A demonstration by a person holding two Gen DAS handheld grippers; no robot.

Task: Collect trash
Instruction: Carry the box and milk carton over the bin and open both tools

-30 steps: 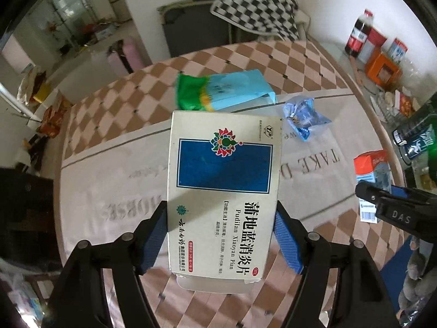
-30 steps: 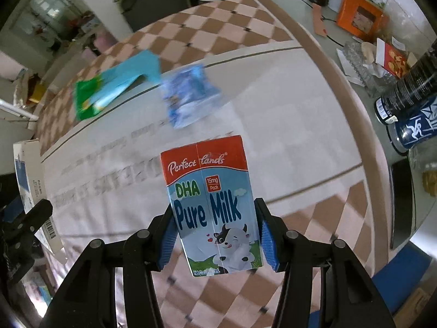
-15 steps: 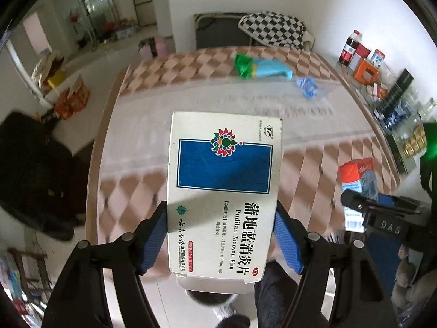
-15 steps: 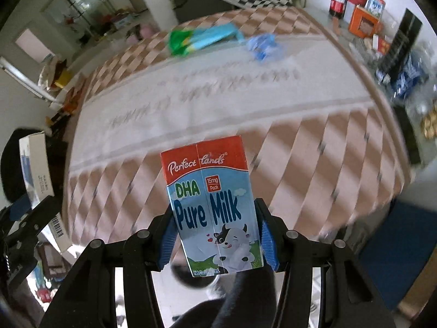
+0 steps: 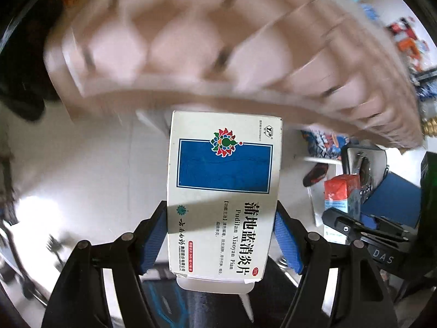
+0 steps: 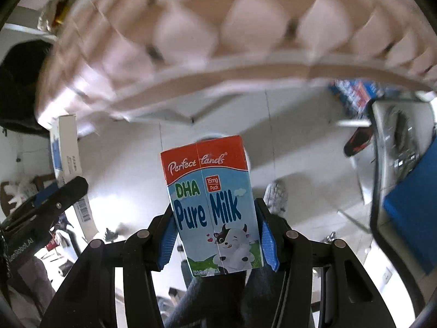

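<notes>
My left gripper [image 5: 220, 235] is shut on a white medicine box [image 5: 224, 191] with a blue panel and Chinese print, held upright over the pale floor in front of the table. My right gripper [image 6: 215, 232] is shut on a small milk carton [image 6: 213, 205], red on top and blue below, marked "Pure Milk". The milk carton also shows in the left wrist view [image 5: 341, 194], held by the right gripper's fingers [image 5: 355, 227]. The medicine box shows at the left of the right wrist view [image 6: 67, 147].
The checked tablecloth's edge [image 6: 218, 41] hangs blurred across the top of both views. A rim of a white round thing [image 6: 207, 136] peeks out behind the carton top. A grey appliance [image 6: 398, 136] and a blue surface [image 6: 409, 199] stand at the right. A dark red shoe [image 6: 357, 142] lies on the floor.
Both grippers have pulled back off the table and tilted down toward the floor, each still holding its item. The tabletop has slid to the top of both views.
</notes>
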